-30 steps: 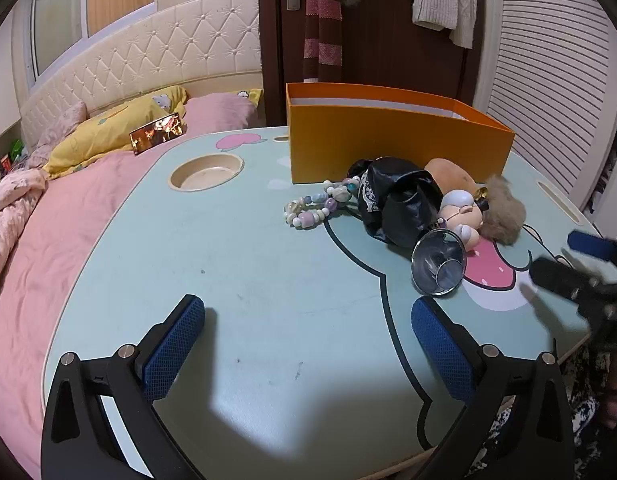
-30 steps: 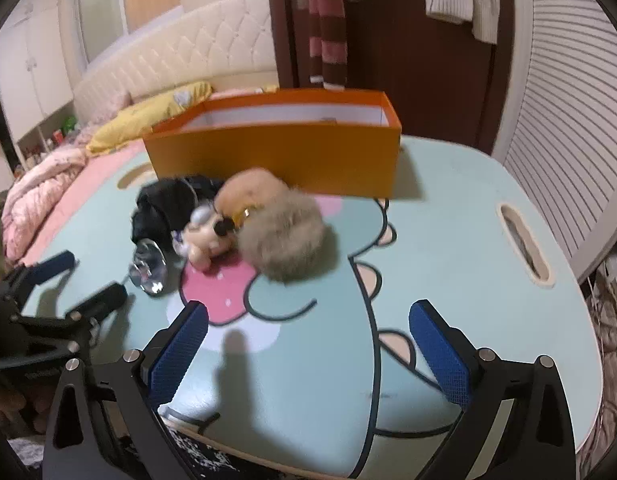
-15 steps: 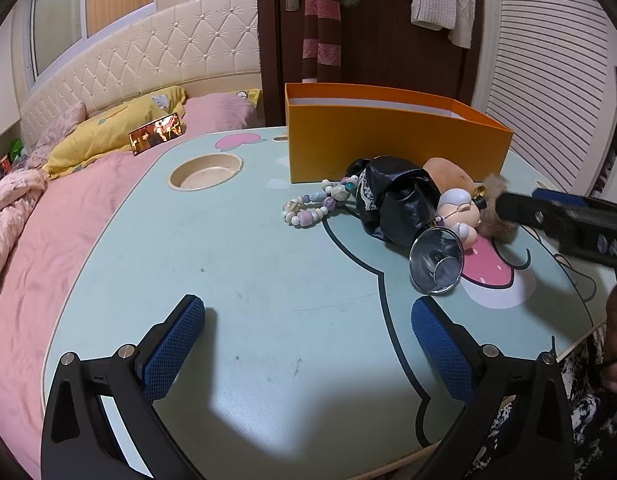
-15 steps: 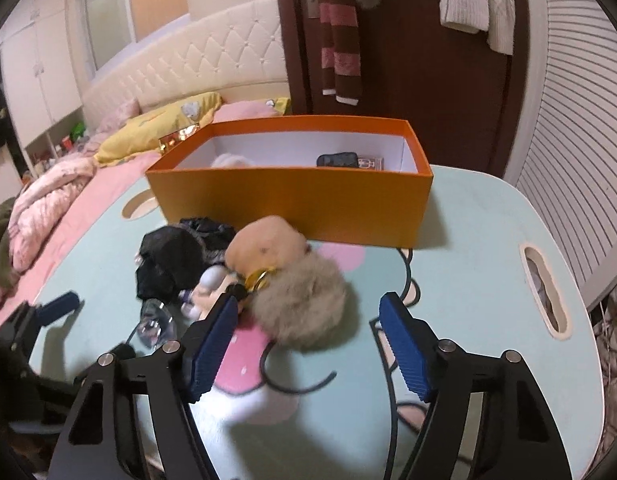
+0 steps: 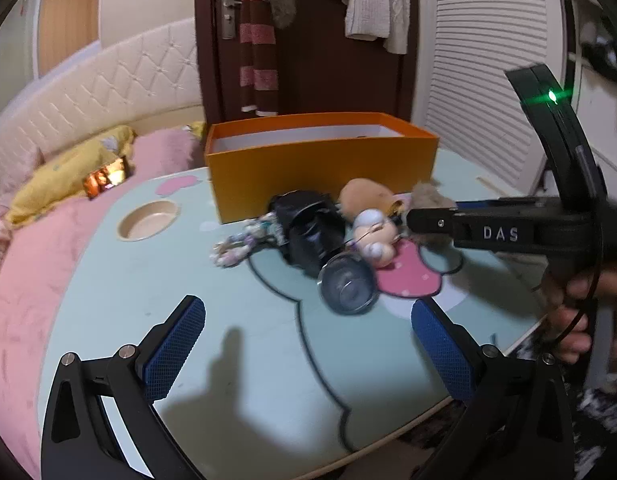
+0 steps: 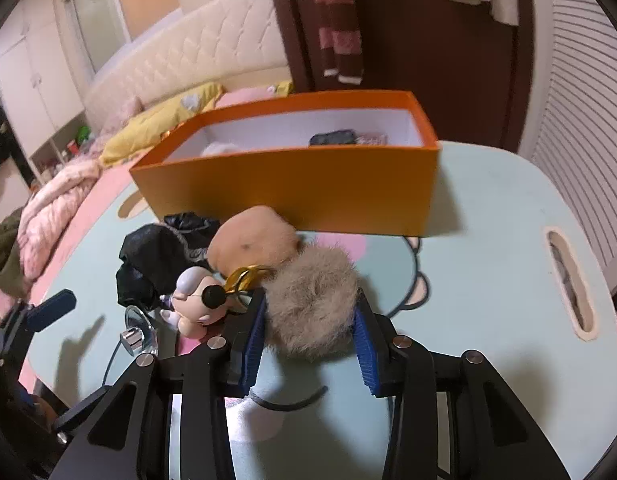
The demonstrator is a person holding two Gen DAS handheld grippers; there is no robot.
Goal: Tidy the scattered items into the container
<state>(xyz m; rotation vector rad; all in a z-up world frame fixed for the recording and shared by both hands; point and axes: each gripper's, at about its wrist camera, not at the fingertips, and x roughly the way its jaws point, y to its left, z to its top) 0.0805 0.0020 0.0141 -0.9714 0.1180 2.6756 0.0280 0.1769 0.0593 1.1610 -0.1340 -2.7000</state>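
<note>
A pale-blue worktop (image 6: 488, 248) carries an orange box (image 6: 292, 188); before it, the right claw (image 6: 308, 344) closes its blue pads around a grey fur pompom (image 6: 312, 304), while the left claw (image 5: 308, 344) hangs wide open, empty.

pale-blue cartoon-print table (image 5: 156, 280) with round recessed cup holder (image 5: 148, 220) at far left, oval slot (image 6: 568, 280) near right edge. beyond: pink bedding (image 5: 24, 248), yellow pillow (image 5: 68, 168), quilted cream headboard (image 5: 120, 80). dark door (image 5: 324, 60) hung with striped scarf (image 5: 257, 40) and cream knit (image 5: 372, 4). white louvred panel (image 5: 488, 60) at right.
</note>
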